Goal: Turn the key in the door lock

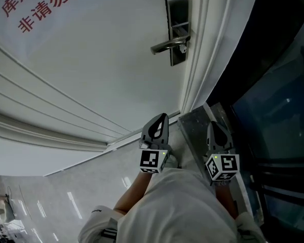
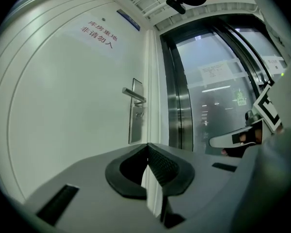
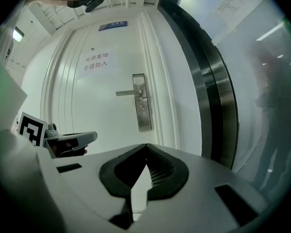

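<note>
Door (image 1: 91, 75) stands white, panelled (red lettering (image 1: 40, 9)) — floor (image 1: 66, 199) pale, glossy.

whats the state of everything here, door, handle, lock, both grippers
door: shut in its frame
lever handle: level, not pressed, nothing touching it
lock plate: untouched; too small to tell whether a key sits in it
left gripper: jaws together, nothing between them, short of the door
right gripper: jaws together, nothing between them, short of the door
</note>
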{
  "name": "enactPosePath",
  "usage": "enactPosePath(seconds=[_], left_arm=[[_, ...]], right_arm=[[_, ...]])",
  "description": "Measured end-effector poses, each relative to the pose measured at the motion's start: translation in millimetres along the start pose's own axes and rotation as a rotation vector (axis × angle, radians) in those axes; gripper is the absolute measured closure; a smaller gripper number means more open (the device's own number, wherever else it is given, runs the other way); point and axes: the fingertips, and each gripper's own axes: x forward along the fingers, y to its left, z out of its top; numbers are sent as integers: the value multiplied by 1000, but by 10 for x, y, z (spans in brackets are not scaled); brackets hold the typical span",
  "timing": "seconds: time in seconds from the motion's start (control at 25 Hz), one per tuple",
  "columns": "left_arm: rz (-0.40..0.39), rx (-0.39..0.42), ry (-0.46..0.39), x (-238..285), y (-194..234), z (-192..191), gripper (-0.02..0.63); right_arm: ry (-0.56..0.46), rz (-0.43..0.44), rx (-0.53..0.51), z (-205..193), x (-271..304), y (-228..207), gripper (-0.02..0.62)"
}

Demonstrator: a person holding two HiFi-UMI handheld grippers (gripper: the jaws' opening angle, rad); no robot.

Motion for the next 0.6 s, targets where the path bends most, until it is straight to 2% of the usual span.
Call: enactPosePath(seconds=[0.24,0.6], left_arm=[[10,-9,-3,386,245,53,598],[-6,5,-40,778,617,223,598]], right_arm=[[-14,31,-27,263,528,-28,592],[-91,12,-226,766,1112,24,592]])
